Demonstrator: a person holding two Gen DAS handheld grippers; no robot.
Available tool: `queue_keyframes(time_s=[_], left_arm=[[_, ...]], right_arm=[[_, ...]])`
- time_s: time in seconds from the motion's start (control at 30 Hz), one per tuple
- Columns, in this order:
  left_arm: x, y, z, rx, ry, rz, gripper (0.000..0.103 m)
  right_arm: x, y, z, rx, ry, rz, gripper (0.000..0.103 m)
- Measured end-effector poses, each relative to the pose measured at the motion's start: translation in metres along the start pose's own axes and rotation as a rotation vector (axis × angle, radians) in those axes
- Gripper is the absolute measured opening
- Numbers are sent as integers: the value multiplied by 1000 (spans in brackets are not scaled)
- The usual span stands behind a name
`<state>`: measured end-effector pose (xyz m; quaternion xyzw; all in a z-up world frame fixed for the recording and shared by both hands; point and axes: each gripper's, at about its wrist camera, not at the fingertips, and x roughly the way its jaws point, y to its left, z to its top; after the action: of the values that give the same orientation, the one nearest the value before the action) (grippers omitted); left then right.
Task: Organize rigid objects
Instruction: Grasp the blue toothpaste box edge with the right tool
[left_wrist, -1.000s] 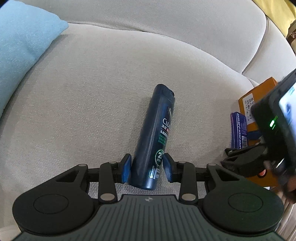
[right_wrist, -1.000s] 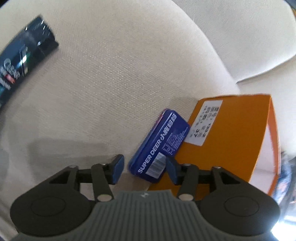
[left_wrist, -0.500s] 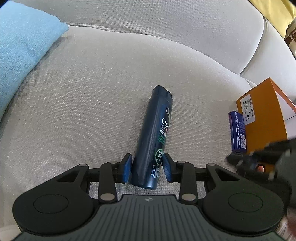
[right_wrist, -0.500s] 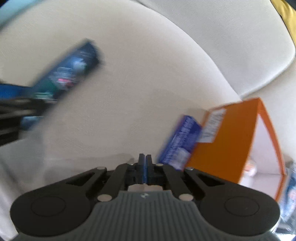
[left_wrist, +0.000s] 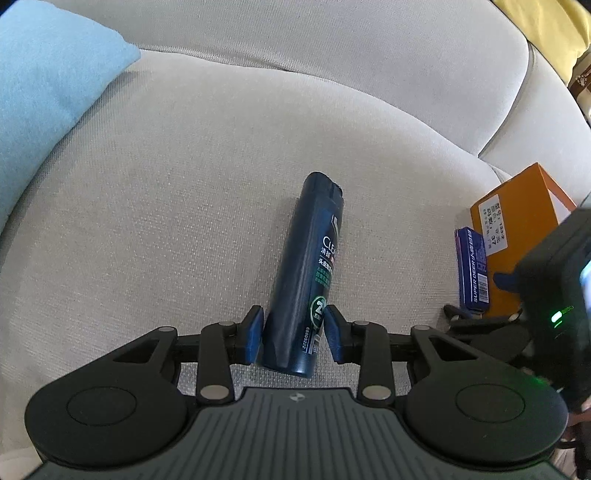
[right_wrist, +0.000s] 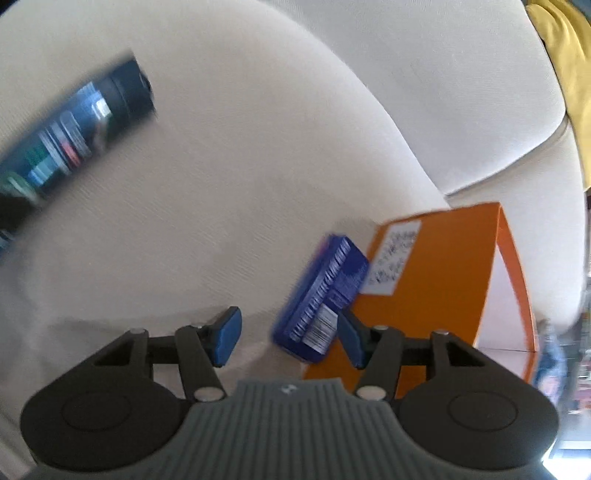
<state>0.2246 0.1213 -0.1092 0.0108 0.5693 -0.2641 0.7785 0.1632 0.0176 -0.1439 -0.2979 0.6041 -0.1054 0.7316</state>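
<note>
Right gripper (right_wrist: 288, 338) fingers just reopened, empty, beside blue tin (right_wrist: 323, 302)

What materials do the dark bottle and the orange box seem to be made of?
Dark bottle: probably plastic, smooth with a slight gloss; light glints along its side. Orange box: probably cardboard, matte, with sharp folded edges and a white paper label.

The dark blue bottle (left_wrist: 306, 273) carries white letters "CLE" (the rest curves out of sight), Chinese characters beneath them, a round badge with a large "2", and the small printed number "68800222" near its base. The blue tin (left_wrist: 473, 271) reads "SUPER DEER" along its side, beside a barcode. A white label on the orange box (left_wrist: 517, 236) shows Chinese characters and the number "37".
</note>
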Motion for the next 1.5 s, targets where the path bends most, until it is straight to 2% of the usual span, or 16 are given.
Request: queue_keyframes(time_s=[0.1,0.17,0.23,0.3,0.43,0.6,0.77,0.93,1.0,1.1,1.27,1.33,1.5], left_arm=[[-1,1,0,-1,3,-3,40],[0,1,0,-2,7,-4,40],[-1,3,0,-7,5,-9,40],[-1,4,0,-13,3,-14,40],[0,3,0,-12,5,-15,40],[1,2,0,-11,6,-15,39],[0,2,0,-18,8,-26,39],[0,4,-1,-28,16,-65,37],[-2,7,0,-42,3,-66,38],[0,9,6,-66,-28,-98,52],[6,10,16,-74,-55,-103,53],[9,9,18,-71,-48,-113,45],[10,6,17,-46,-51,-92,35]], right_arm=[[6,5,-4,-22,-6,-33,58],[12,11,-6,-74,-11,-94,56],[12,14,-7,-118,-21,-130,49],[4,20,-9,-160,-16,-176,19],[14,19,-16,-154,-33,-188,18],[-14,7,-34,-52,-109,-58,16],[-37,20,-68,-20,-201,103,16],[-51,22,-89,3,-251,235,16],[-43,16,-90,24,-231,267,17],[-41,-2,-87,110,-205,343,19],[-22,-32,-75,245,-175,482,28],[-28,-35,-69,281,-164,497,28],[-15,-48,-61,347,-141,520,27]])
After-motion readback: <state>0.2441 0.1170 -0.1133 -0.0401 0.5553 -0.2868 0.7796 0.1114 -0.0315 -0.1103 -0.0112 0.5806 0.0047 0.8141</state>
